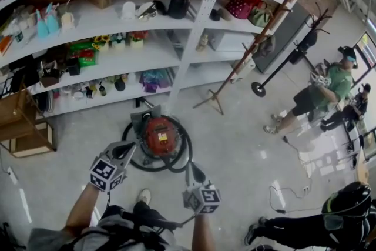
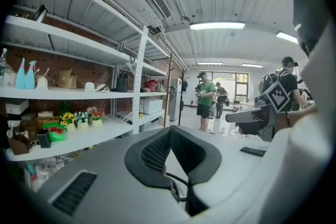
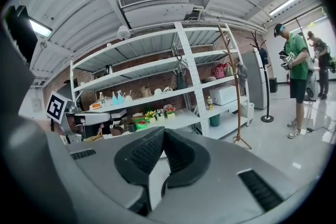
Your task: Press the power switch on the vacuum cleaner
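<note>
Both jaws pressed together, nothing in either. The left hand-held gripper (image 1: 129,149) is held just short of the vacuum cleaner (image 1: 160,135), tip aimed at its near left edge. The right hand-held gripper (image 1: 193,170) is a bit further back, on the near right side. Neither touches it. The person's shoe (image 1: 143,196) is just behind them.

The vacuum cleaner sits on the floor (image 1: 247,126) right ahead: a red round body, with a black hose (image 1: 189,149) looped around it. The power switch can't be made out on the top from the head view. Both gripper views look out across the room, not down at the machine.

Likely risks:
- The tip may land on bare housing instead of the switch, as nothing shows where it is.
- A narrow closed tip could skid off a curved lid.
- A slanted push may shove the canister along the smooth floor rather than click the switch.
- The hose loop sits in the right gripper's path and could snag it.

Beyond are the shelving (image 1: 176,56) and a coat rack (image 1: 252,47). A standing person (image 1: 320,91) is well apart.
</note>
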Demonstrator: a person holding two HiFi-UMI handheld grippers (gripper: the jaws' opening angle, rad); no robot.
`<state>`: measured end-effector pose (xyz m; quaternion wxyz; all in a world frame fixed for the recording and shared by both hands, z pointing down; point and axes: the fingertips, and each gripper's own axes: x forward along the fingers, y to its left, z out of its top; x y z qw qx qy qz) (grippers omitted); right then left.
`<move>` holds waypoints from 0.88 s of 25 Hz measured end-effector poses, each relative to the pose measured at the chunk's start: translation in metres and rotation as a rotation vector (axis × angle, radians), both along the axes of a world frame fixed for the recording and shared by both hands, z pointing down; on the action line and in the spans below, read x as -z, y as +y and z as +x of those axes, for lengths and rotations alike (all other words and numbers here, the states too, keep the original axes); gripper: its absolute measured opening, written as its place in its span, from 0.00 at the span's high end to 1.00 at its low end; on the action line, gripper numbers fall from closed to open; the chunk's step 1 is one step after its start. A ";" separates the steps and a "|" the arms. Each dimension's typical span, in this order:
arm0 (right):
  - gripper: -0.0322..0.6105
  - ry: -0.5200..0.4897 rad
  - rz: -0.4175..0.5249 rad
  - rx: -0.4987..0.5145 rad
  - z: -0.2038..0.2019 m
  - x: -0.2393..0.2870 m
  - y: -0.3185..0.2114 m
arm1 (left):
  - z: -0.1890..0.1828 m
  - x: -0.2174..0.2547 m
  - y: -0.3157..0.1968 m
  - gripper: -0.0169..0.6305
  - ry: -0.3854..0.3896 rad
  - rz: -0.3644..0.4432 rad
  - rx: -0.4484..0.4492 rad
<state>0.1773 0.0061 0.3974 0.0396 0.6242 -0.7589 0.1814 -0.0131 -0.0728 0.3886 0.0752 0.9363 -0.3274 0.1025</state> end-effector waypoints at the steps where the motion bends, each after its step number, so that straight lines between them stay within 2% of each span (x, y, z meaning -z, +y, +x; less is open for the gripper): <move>1: 0.94 0.000 -0.001 0.006 0.003 -0.002 -0.005 | 0.001 -0.002 -0.005 0.96 -0.003 -0.002 0.009; 8: 0.94 -0.010 -0.029 0.038 0.016 -0.018 -0.032 | 0.008 -0.009 -0.027 0.96 -0.018 -0.019 0.046; 13: 0.94 -0.004 -0.001 0.067 0.022 -0.024 -0.053 | 0.018 -0.020 -0.043 0.96 -0.036 -0.032 0.043; 22: 0.94 0.005 -0.049 0.084 0.023 -0.066 -0.093 | 0.027 -0.067 -0.081 0.96 -0.058 -0.092 0.026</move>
